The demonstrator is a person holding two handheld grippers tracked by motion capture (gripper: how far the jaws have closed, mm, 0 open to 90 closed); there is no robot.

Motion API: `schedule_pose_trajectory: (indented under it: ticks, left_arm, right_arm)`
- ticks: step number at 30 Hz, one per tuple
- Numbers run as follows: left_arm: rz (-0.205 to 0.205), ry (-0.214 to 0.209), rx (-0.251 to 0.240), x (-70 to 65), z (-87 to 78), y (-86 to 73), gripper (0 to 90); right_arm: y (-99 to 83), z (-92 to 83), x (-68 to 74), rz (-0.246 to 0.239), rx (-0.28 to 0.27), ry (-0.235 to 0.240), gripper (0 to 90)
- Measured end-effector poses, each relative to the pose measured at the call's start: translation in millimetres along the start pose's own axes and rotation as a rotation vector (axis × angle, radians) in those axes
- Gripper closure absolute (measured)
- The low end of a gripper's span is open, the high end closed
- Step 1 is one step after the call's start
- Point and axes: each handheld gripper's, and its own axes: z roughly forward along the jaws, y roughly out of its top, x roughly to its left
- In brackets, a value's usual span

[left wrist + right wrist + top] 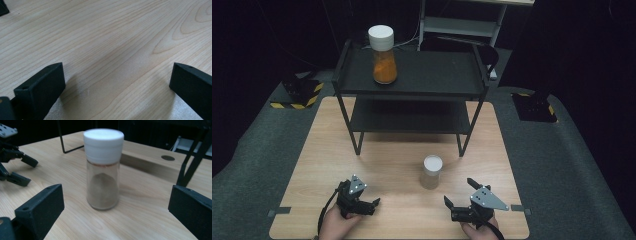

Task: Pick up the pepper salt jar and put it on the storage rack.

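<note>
Clear glass spice jar point(102, 170), white-capped and part-filled with brown powder, is framed upright ahead of the wide-open, empty right gripper point(116, 202) on the pale wooden table point(150, 220); the left gripper point(117, 82) is likewise spread empty.

A light wooden table point(312, 165) stands on a grey floor point(572, 165) in a dark room, with a black two-level shelf point(427, 75) at its far end.

**Three cameras, one bench**

A fixed high view looks forward and down over the whole bench point(397, 165); the left gripper view skims bare wood between its jaws, close up; the right gripper view faces the brown spice jar point(103, 170) at close range, sharing it with the high view point(431, 171).
</note>
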Motion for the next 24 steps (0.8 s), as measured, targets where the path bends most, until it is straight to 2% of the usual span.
schedule_pose_trajectory:
  ticks: [10,24]
  left_arm:
    - [-0.005,0.006,0.000,-1.5,0.2,0.2,0.3]
    - [-0.004,0.006,0.000,-1.4,0.2,0.2,0.3]
  right_arm:
    - [18.2,8.7,4.6,-0.018,0.000,-0.006,0.0]
    - [25.2,39.4,4.4,-0.004,0.017,0.001,3.1]
